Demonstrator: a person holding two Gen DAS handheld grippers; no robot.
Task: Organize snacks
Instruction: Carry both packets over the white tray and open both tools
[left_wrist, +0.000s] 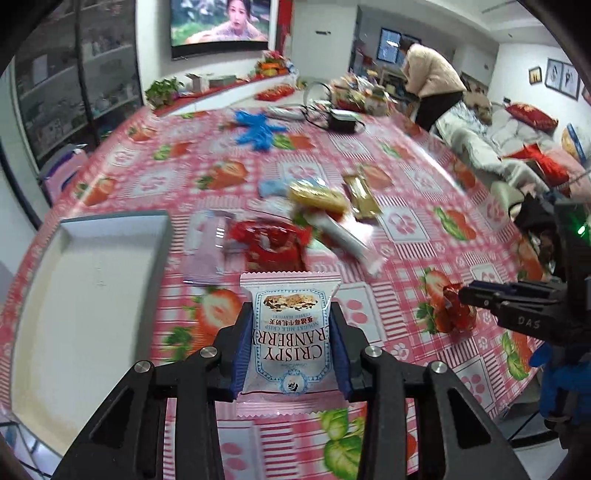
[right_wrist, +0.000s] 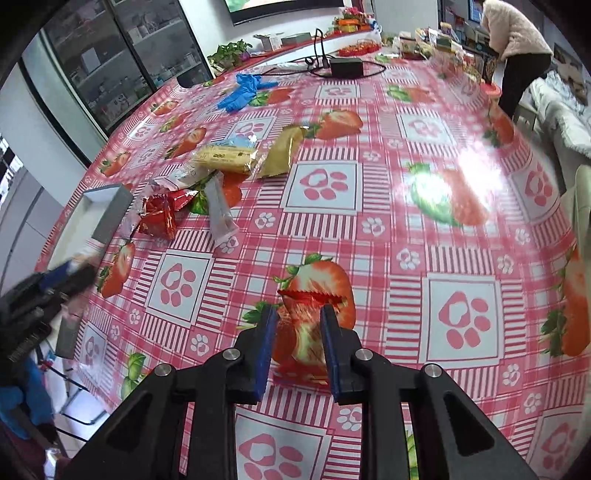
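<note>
A pink-and-white cranberry crisp packet (left_wrist: 290, 339) is clamped in the left gripper (left_wrist: 291, 317), raised above the strawberry-print tabletop (left_wrist: 406, 192) beside a grey shallow tray (left_wrist: 85, 295). A red foil-wrapped snack (right_wrist: 306, 332) is clamped in the right gripper (right_wrist: 298, 317). Further wrapped snacks (left_wrist: 317, 218) are listed mid-tabletop.

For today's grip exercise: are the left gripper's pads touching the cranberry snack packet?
Touching. The left wrist view shows the left gripper pads pressing both sides of the cranberry snack packet.

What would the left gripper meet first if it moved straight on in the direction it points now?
Probably the red snack packet lying on the tablecloth just ahead. The left gripper already holds a pink nougat packet, which would touch first. Depth is uncertain.
</note>
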